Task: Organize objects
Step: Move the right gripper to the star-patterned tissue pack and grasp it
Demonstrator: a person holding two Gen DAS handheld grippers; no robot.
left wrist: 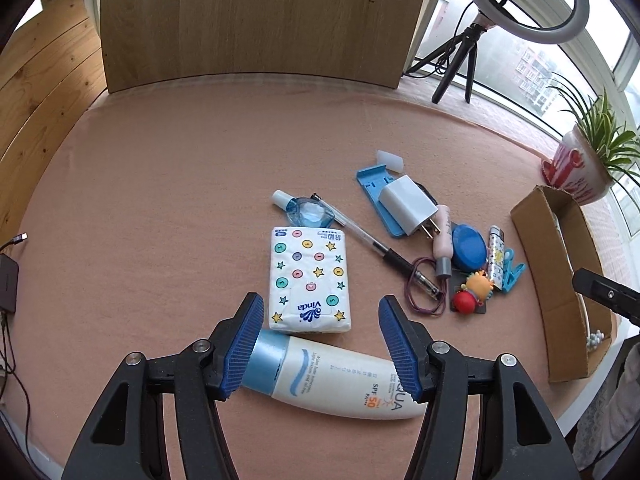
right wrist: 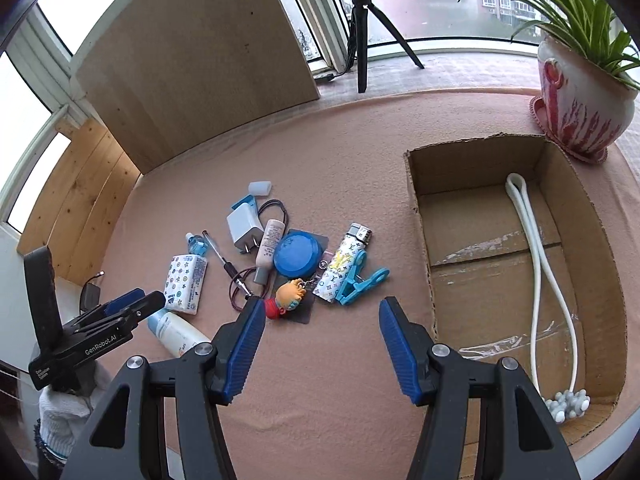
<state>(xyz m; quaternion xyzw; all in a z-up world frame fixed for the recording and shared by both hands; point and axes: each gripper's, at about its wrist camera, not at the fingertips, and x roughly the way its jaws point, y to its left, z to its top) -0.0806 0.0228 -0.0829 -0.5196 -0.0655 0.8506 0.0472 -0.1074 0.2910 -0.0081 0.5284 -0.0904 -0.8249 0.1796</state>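
- Broadly, the cardboard box [right wrist: 516, 264] is the biggest thing here and looks like the place everything goes; it sits on the pink table cover [left wrist: 168, 184] well to the right of the clutter, open-topped, with only a white looped massager cord [right wrist: 532, 264] inside.
- Next in size, the sunscreen tube [left wrist: 332, 380] lies on its side, closest to the left gripper [left wrist: 320, 344], its blue cap toward the left finger. The jaws stand apart and nothing is pinched; the tube lies below and between the fingers, not yet touched. This seems the step in hand: drop straight over the tube's body, away from the tapering crimped end, so it does not squirt out sideways.
- The tissue pack [left wrist: 310, 282] touches the tube's upper side; come down clear of it, or it may be dragged along.
- The right gripper [right wrist: 322, 344] hangs with jaws apart over bare cloth between pile and box, holding nothing. Keep it out of the left's path to the box.
- Smallest, the patterned lighter [right wrist: 344, 266], blue clip [right wrist: 360, 282], round blue tin [right wrist: 296, 258] and doll keyring [right wrist: 290, 300] lie tangled together; take them singly.
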